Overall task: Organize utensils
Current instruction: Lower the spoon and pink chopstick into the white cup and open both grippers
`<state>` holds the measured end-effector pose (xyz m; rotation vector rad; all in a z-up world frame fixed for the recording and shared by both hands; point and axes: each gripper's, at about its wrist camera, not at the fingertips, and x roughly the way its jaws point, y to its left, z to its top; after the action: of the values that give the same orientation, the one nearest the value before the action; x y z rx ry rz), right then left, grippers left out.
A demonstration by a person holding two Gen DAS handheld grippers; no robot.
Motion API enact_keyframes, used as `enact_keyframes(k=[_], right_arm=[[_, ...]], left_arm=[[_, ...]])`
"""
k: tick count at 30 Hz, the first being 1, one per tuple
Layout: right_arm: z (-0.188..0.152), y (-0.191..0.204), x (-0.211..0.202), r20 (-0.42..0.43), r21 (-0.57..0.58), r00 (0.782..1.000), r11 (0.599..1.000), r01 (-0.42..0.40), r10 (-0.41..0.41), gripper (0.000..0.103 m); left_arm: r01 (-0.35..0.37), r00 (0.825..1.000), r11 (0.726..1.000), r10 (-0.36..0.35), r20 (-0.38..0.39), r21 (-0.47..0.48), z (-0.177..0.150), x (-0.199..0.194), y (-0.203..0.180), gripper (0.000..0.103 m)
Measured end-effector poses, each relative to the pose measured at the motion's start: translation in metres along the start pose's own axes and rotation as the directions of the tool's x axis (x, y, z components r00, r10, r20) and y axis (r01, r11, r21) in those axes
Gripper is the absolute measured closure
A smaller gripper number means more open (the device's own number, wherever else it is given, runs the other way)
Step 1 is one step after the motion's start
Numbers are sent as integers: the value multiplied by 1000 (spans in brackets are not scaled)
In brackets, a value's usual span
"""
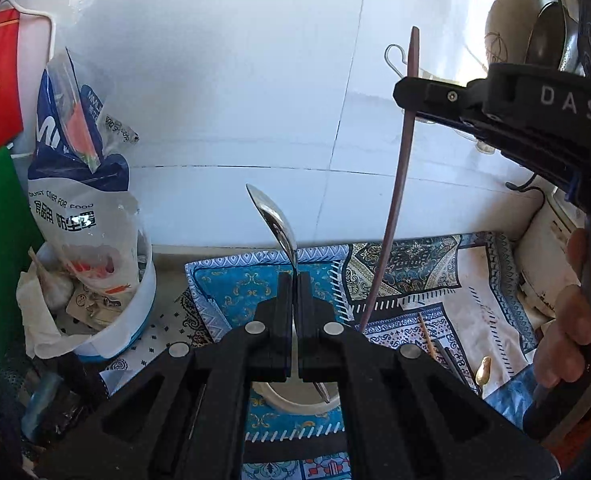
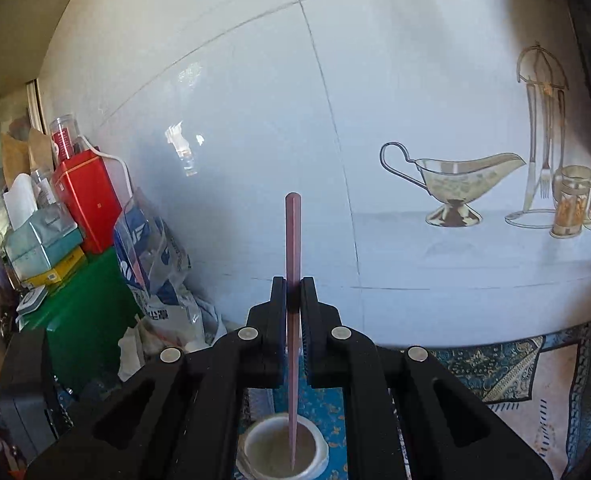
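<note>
We hold both utensils above the white cup [image 2: 281, 446]: left gripper [image 1: 294, 280] clamped on the spoon [image 1: 273, 220], right gripper [image 2: 293, 286] clamped on the chopstick [image 2: 292, 240]. Next, probably, lowering each into the cup, tips aligned first.

Black gripper [image 1: 293, 280], silver rivets

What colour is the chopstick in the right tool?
Dusky reddish-purple chopstick; clearest in the right wrist view.
</note>
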<state>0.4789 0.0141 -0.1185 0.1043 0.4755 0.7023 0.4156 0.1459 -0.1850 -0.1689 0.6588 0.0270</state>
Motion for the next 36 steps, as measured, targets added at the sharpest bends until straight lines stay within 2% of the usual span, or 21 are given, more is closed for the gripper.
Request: enact_keyframes(k=[5, 9, 14, 24, 26, 29, 32, 36], right_arm=[[-16, 0, 22, -15, 1, 1000, 1000, 16, -16, 97], [-41, -6, 40, -101, 2, 994, 999, 38, -38, 97], [-63, -11, 49, -213, -12, 975, 998, 66, -67, 97], [-66, -5, 35, -299, -70, 950, 995, 70, -88, 96], [-65, -4, 32, -313, -74, 946, 995, 67, -87, 95], [-65, -5, 23, -320, -76, 943, 995, 69, -90, 86], [-64, -5, 12, -317, -82, 944, 994, 69, -92, 79], [-62, -5, -6, -315, -92, 945, 994, 63, -89, 77]], left_arm=[[-9, 1000, 1000, 9, -1, 4, -7, 28, 9, 103], [-16, 999, 1000, 16, -40, -6, -19, 48, 17, 103], [-5, 994, 1000, 5, -109, -4, -37, 61, 24, 103], [48, 975, 999, -51, -215, -19, -44, 59, 24, 100], [34, 977, 999, -33, -210, 0, -43, 54, 21, 100], [36, 978, 999, -34, -205, 7, -41, 43, 17, 99], [23, 981, 1000, -19, -192, 14, -38, 29, 14, 91], [4, 984, 1000, -1, -177, 18, -34, 9, 11, 83]])
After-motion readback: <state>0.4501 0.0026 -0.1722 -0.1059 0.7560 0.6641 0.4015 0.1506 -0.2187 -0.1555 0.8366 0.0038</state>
